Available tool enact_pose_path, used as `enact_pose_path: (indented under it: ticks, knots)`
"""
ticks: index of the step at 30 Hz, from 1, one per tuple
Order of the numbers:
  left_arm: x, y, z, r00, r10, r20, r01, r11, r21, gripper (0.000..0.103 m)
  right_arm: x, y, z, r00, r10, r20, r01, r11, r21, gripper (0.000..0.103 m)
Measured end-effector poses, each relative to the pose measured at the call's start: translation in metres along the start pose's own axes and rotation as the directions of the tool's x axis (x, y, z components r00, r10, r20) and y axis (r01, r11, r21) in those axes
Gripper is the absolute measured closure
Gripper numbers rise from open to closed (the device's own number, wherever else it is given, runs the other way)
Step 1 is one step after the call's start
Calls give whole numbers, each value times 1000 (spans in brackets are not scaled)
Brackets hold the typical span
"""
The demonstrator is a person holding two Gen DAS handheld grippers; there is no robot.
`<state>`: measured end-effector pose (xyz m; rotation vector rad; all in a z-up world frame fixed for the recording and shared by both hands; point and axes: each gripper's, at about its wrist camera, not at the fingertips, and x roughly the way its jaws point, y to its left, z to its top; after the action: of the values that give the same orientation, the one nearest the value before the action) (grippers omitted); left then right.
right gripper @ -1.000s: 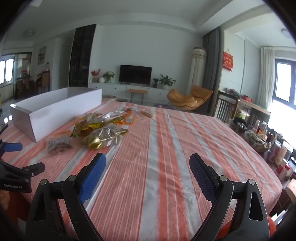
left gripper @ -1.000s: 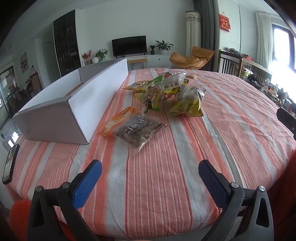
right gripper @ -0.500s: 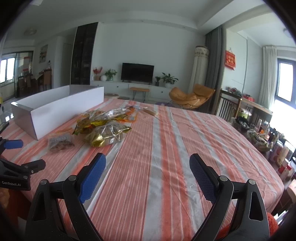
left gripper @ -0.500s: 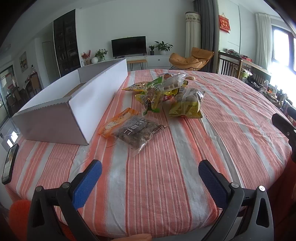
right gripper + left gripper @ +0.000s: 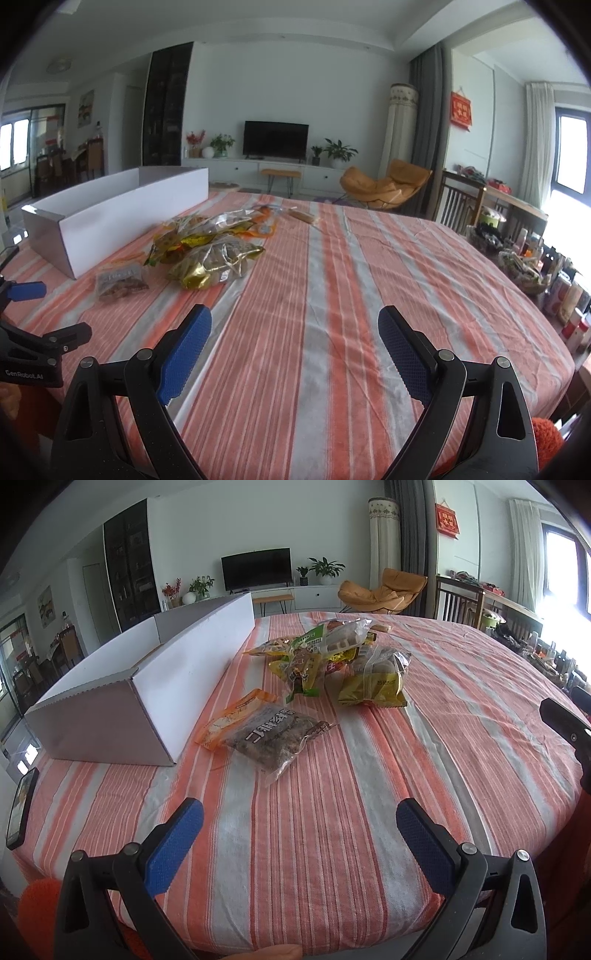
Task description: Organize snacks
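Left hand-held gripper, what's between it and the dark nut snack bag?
Only bare striped tablecloth lies between the open left hand-held gripper and the dark nut snack bag, seen in the left wrist view.

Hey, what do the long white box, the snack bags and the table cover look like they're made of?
White box: looks like corrugated cardboard with a matte white face; the cut top edge shows a wavy flute.
Snack bags: thin plastic film, partly clear and glossy, crinkled with glints; the yellow bag looks shiny, possibly foil-lined.
Table cover: woven fabric, matte, orange and grey stripes with soft wrinkles.
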<state>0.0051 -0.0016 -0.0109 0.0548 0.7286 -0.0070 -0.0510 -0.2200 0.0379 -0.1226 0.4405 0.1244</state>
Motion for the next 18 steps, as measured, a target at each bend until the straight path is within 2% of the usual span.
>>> enact_pose_path:
  ticks: [18]
  knots:
    - [9, -6, -1, 1000, 6, -29, -5, 1000, 22, 0, 11, -3, -3, 999, 24, -40, -23, 999, 25, 9]
